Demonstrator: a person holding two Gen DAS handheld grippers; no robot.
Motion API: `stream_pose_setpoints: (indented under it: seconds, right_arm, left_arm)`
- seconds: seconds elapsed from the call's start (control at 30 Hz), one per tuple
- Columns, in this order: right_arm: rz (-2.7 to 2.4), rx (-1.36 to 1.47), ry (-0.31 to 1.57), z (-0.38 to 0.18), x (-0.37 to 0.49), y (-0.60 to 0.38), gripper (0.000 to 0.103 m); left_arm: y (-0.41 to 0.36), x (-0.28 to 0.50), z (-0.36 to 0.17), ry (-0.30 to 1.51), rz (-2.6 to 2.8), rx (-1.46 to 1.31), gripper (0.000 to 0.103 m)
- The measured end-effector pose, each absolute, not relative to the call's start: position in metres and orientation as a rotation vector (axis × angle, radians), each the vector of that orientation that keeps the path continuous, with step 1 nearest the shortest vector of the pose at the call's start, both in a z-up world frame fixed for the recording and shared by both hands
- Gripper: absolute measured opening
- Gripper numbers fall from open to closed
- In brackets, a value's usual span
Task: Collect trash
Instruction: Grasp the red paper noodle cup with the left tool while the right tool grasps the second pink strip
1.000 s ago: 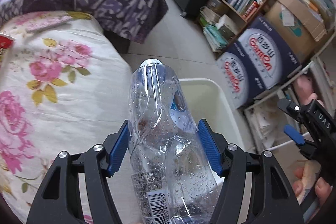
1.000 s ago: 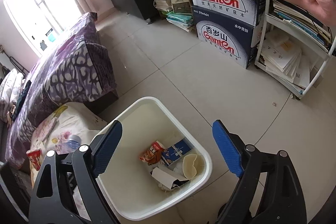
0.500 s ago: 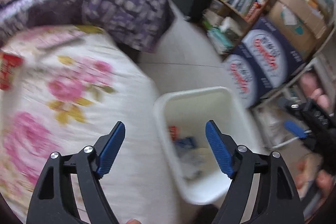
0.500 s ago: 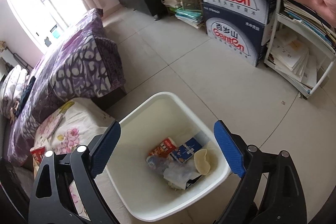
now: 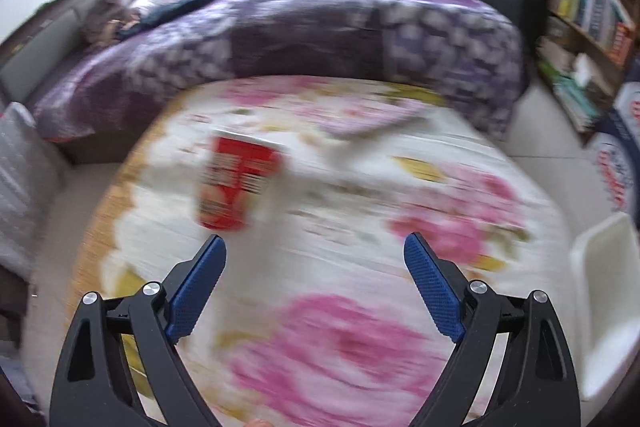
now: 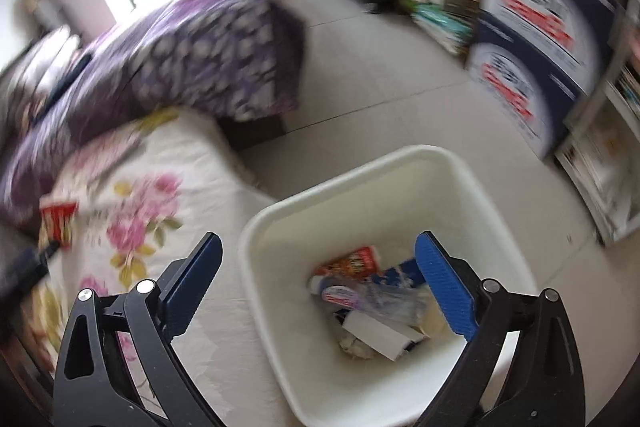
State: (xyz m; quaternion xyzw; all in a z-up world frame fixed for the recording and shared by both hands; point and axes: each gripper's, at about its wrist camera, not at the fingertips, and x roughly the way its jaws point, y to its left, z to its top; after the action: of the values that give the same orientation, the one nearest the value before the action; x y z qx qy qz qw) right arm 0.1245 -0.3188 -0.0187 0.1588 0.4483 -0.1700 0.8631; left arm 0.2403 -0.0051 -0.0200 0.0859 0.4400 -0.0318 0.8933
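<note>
black gripper [image 5: 315, 253] frames, blue textured jaws, silver screws

Red packet [image 5: 236, 183] on pink-flowered white sheet [image 5: 360, 227]; purple patterned quilt [image 5: 320, 31]

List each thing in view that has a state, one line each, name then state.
left tool: open, empty, jaws have just been opening.
right tool: open, empty, jaws have just been opening.
white bin: upright, partly filled with trash.
clear bottle: lying in the bin.
red packet: lying on the floral bedspread, not yet collected.
</note>
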Motion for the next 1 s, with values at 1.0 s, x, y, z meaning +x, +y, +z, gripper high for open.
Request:
stream_pose_setpoints:
  seconds: [1.0]
  right_arm:
    - [0.515,-0.434,0.956,-0.085,0.405,-0.091,0.077]
  left_arm:
    - [0.046,0.344,-0.081,0.993,-0.405,0.341,0.089]
